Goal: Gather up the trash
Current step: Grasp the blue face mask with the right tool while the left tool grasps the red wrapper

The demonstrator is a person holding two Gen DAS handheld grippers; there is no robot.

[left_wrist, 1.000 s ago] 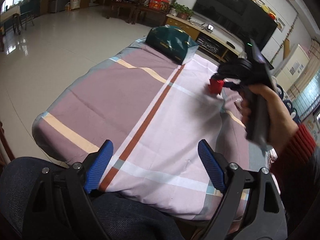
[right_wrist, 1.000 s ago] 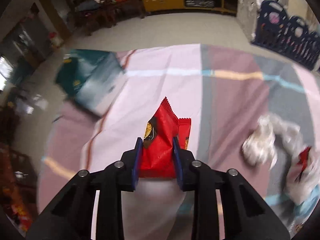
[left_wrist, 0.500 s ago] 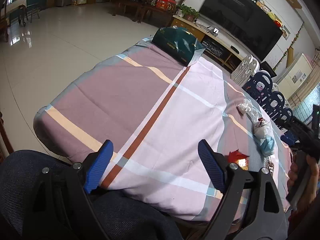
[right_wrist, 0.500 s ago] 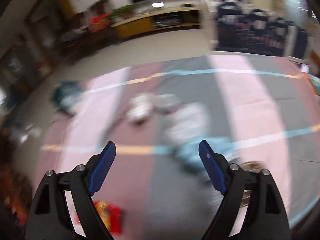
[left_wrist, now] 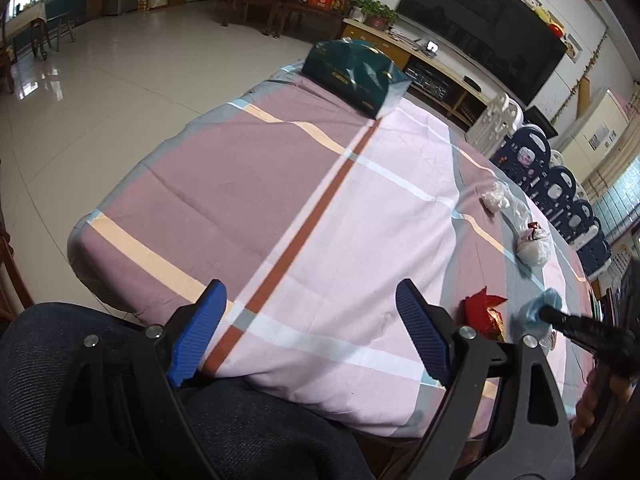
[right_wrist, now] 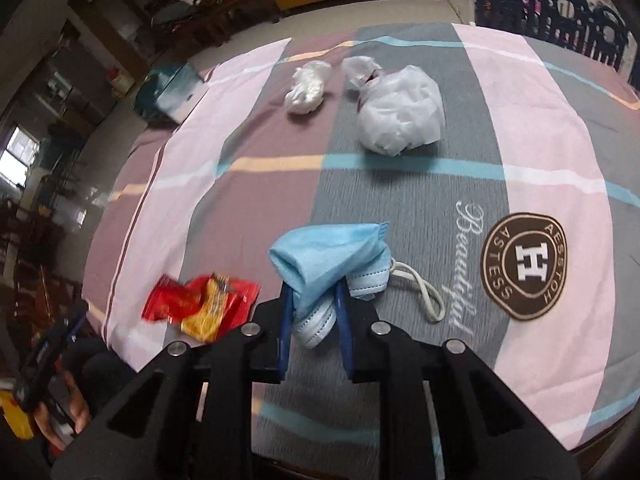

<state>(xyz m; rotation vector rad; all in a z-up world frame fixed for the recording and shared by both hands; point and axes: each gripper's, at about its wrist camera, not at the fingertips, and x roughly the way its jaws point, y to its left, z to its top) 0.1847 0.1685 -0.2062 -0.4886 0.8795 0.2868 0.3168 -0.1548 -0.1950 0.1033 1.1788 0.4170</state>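
The right gripper (right_wrist: 312, 320) is clamped on a crumpled blue face mask (right_wrist: 332, 256), pinched between its jaws on the striped tablecloth (right_wrist: 400, 184). A red snack wrapper (right_wrist: 200, 300) lies just left of the mask, two white plastic bags (right_wrist: 400, 116) well beyond it. The left gripper (left_wrist: 308, 332) hangs with jaws wide apart, nothing between them.

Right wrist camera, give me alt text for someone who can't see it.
The right gripper is shut on a crumpled blue face mask on a striped tablecloth. A red snack wrapper lies beside it, with two white plastic wads farther off.
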